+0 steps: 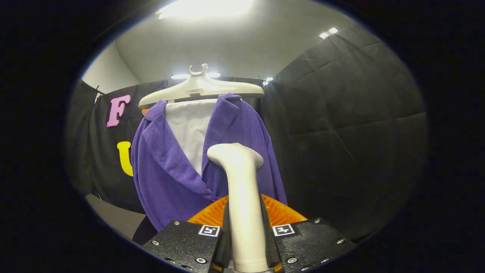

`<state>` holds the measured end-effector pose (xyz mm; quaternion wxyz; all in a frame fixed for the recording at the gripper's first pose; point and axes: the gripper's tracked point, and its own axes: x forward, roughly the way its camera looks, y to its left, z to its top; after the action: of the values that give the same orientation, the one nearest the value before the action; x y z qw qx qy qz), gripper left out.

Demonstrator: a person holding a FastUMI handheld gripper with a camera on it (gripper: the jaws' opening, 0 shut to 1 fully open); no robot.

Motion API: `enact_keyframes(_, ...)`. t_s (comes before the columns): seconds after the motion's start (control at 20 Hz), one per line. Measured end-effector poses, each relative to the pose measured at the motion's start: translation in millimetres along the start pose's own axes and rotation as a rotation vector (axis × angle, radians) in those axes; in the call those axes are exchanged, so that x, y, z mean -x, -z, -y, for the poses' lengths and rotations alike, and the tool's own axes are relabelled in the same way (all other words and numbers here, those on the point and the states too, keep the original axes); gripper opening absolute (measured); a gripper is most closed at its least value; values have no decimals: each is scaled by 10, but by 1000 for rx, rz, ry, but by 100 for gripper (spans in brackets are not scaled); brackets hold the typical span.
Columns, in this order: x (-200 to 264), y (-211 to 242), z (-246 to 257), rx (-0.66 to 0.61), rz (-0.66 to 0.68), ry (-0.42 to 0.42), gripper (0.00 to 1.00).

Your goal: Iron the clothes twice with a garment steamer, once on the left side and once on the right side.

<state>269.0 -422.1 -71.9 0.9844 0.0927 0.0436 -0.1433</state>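
A purple corduroy jacket with a white inner layer hangs on a cream hanger ahead of me. My gripper is shut on the white garment steamer, whose handle runs up between the fingers. The steamer's head points at the jacket's right front panel, about mid-chest, close to or touching the cloth; contact is hidden behind the head.
Black booth cloth stands behind and to the right of the jacket. A pale floor or ledge lies below the jacket on the left. Bright ceiling lights shine overhead.
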Motion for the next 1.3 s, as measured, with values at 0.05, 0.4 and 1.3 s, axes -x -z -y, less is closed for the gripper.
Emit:
enact_keyframes(0.05, 19, 49, 23, 5, -8, 2, 36)
enact_keyframes(0.4, 159, 585, 169, 50, -122, 10, 36)
enact_keyframes(1.3, 491, 1673, 515, 40, -352, -17, 36)
